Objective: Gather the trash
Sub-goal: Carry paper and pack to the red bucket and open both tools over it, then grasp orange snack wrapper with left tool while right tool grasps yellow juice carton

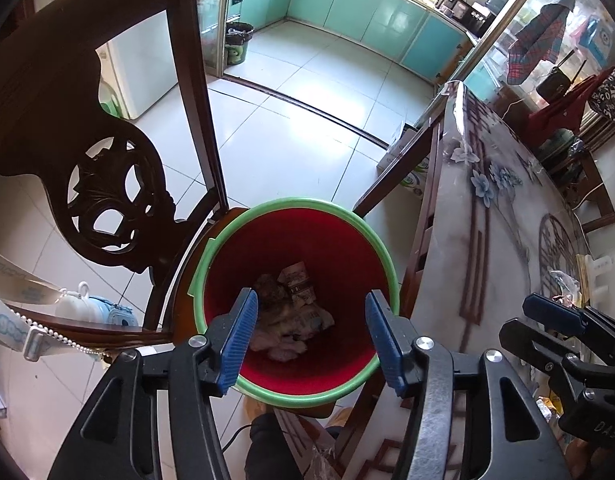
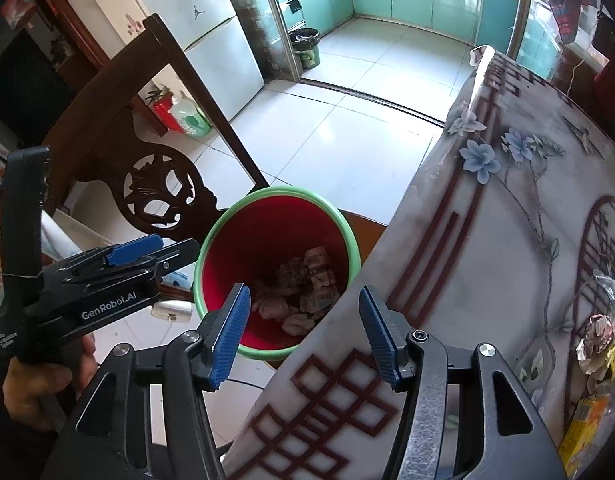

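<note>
Looking down past a marble-look tablecloth with blue flowers and red lattice print [image 2: 487, 240], covering a table whose edge runs right beside a red plastic bin with a green rim [image 1: 211, 252]. Standing on the seat of a carved dark wooden chair [image 1: 87, 152], with crumpled paper and wrapper scraps [image 1: 295, 312] lying at the bottom. Hovering directly over the bin mouth, left gripper [image 1: 311, 336] spread wide and holding nothing. Sitting above the table edge, right gripper [image 2: 305, 332] likewise spread and empty. Probably just after a drop, or between pickups. Remaining on the tablecloth near the right margin: crinkled foil and clear wrappers [image 2: 599, 332] and a yellow carton [image 2: 587, 420]. Calling next, likely, for a swing of the right gripper toward that litter and a pinch on one piece. Open tiled floor [image 2: 347, 120] beyond; tighter room between chair back, bin rim and table edge.
</note>
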The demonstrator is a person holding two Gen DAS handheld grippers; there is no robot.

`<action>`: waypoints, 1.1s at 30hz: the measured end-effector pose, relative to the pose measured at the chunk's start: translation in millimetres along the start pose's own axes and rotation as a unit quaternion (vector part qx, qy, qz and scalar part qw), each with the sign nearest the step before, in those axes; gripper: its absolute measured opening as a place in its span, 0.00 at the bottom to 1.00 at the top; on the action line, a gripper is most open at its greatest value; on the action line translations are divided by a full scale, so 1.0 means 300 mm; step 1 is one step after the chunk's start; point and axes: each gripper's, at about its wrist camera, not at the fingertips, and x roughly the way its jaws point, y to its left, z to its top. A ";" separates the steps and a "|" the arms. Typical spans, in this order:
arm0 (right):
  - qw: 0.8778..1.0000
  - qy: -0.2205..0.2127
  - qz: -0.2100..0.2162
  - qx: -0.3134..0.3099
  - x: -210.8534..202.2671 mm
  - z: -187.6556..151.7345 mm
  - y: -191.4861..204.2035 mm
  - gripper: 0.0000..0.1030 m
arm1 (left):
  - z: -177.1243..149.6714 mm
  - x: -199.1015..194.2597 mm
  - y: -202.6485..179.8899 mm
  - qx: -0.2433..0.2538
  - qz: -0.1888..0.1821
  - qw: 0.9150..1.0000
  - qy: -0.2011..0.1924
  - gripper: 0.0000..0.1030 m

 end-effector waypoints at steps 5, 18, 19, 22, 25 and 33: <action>1.000 -0.006 -0.002 0.007 -0.033 -0.024 -0.034 0.58 | -0.012 -0.016 -0.035 0.007 0.000 1.000 -0.004 0.53; 0.997 -0.013 -0.044 0.069 -0.170 -0.213 -0.277 0.59 | -0.088 -0.017 -0.323 0.067 -0.028 0.997 0.003 0.53; 0.996 -0.013 -0.049 0.076 -0.184 -0.231 -0.304 0.59 | -0.097 -0.019 -0.349 0.073 -0.032 0.997 0.003 0.53; 0.993 -0.013 -0.065 0.101 -0.232 -0.297 -0.400 0.59 | -0.130 -0.023 -0.455 0.099 -0.047 0.994 0.007 0.53; 0.989 -0.010 -0.085 0.124 -0.282 -0.371 -0.504 0.60 | -0.169 -0.032 -0.557 0.126 -0.065 0.990 0.006 0.53; 0.970 0.017 -0.150 0.191 -0.379 -0.584 -0.831 0.63 | -0.318 -0.042 -0.840 0.193 -0.120 0.973 0.029 0.53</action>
